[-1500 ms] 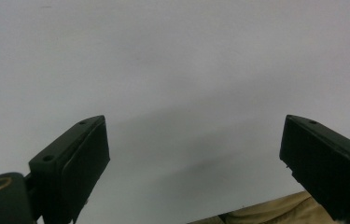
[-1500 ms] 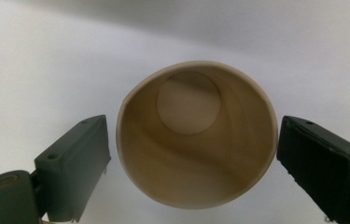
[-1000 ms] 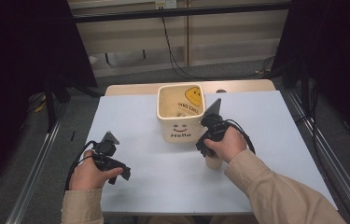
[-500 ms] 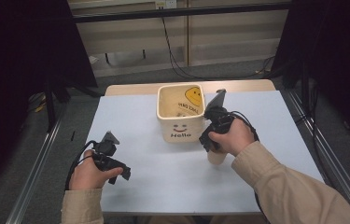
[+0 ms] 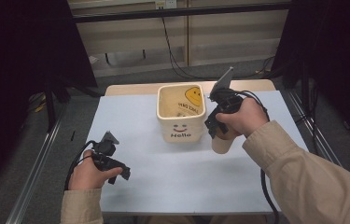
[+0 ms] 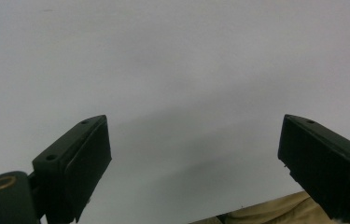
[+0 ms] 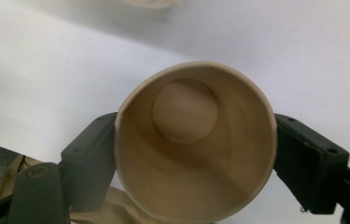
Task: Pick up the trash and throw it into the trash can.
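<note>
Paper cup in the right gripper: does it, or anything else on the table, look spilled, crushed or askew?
Nothing stands out. The paper cup sits round and empty, undented, between the right gripper jaws. The square bin stands upright on the table. No spill shows.

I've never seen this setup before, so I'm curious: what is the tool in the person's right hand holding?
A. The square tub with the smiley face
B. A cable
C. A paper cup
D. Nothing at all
C: in the right gripper view the right gripper has its two black fingers pressed against either side of a tan paper cup, seen from above with its open mouth.
</note>
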